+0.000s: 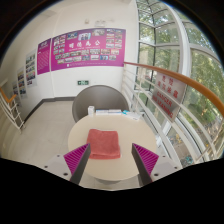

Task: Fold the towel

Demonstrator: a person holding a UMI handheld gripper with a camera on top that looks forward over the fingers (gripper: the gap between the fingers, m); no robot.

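A red-pink towel (103,144) lies flat on a round white table (80,130), folded into a rough rectangle. My gripper (110,162) hovers above the table's near edge, just short of the towel. Its fingers are open, the magenta pads (76,156) spread wide to either side of the towel's near end. Nothing is held between them.
A grey chair (99,99) stands beyond the table. A small light object (123,112) lies at the table's far side. A wooden railing (175,82) with glass runs along the right. Posters (85,46) hang on the far wall.
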